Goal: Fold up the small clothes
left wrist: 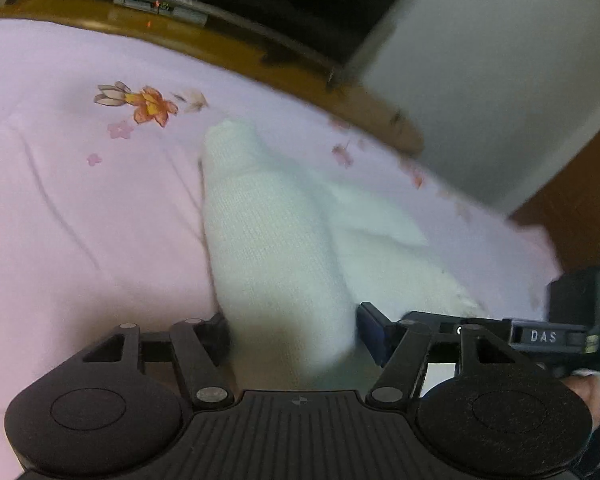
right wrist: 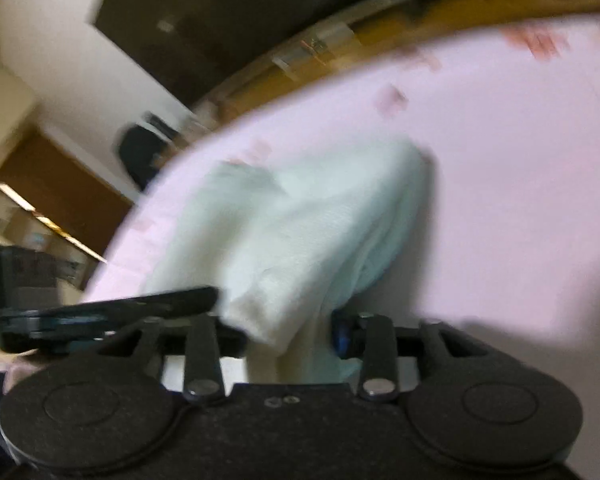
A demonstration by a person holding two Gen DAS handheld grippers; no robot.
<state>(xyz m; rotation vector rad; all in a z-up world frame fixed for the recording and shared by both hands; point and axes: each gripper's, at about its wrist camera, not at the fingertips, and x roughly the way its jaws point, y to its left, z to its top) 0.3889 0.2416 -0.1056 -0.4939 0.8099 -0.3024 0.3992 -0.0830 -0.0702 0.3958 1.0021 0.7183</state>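
A small white knitted garment [left wrist: 272, 240] lies on a pink floral sheet [left wrist: 80, 200], one end lifted. My left gripper [left wrist: 292, 332] is shut on the garment's near edge; cloth fills the gap between its fingers. The right gripper shows at the right of the left wrist view [left wrist: 540, 336]. In the right wrist view, the same white garment [right wrist: 300, 232] hangs bunched between the fingers of my right gripper [right wrist: 288, 332], which is shut on it. The left gripper shows at the left of that view [right wrist: 112, 312]. Both views are motion-blurred.
The pink sheet [right wrist: 520, 180] covers a bed with a wooden frame [left wrist: 220, 44] along the far edge. A white wall [left wrist: 500, 80] and a brown door [left wrist: 580, 208] stand beyond the bed's right corner. A dark chair-like shape [right wrist: 144, 152] stands past the bed.
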